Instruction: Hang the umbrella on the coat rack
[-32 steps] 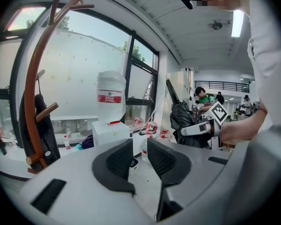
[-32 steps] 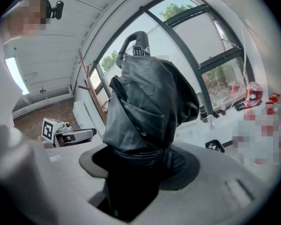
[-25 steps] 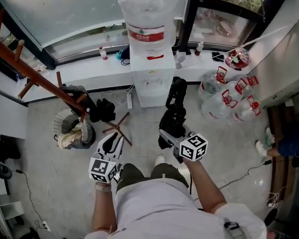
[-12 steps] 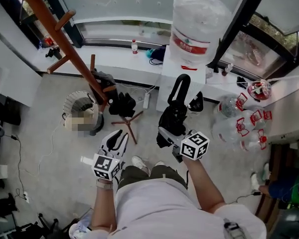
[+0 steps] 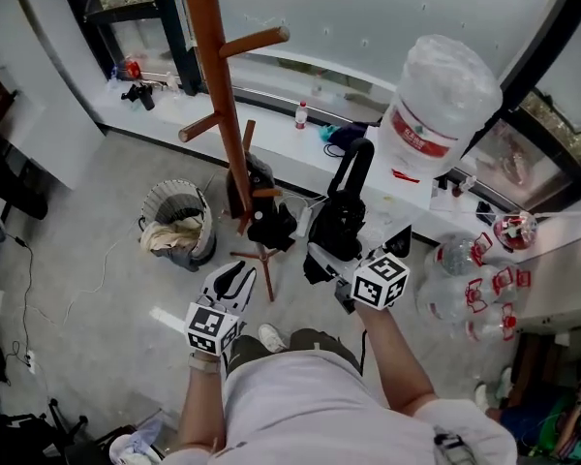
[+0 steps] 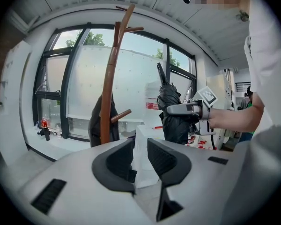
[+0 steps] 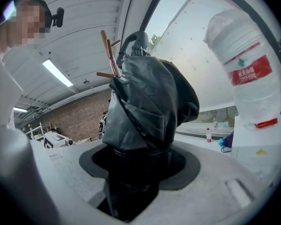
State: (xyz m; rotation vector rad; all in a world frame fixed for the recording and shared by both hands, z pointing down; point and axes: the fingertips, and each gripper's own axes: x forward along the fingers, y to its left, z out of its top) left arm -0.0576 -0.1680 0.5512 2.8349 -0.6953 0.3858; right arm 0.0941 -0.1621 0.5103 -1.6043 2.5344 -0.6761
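While the right gripper (image 5: 327, 260) clamps the umbrella (image 5: 344, 211) upright,
handle (image 5: 356, 161) seems ready for the coat rack (image 5: 220, 85); left gripper (image 5: 234, 279) empty, jaws apart.

umbrella (image 7: 145, 107) — glossy black cloth | coat rack (image 5: 216, 66) — smooth brown wood

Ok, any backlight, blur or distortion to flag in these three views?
Head view: sharp, evenly lit, edges bowed. Left gripper view: round fisheye vignette, bright windows backlight the coat rack. Right gripper view: umbrella near-black, folds lost in shadow at the jaws.
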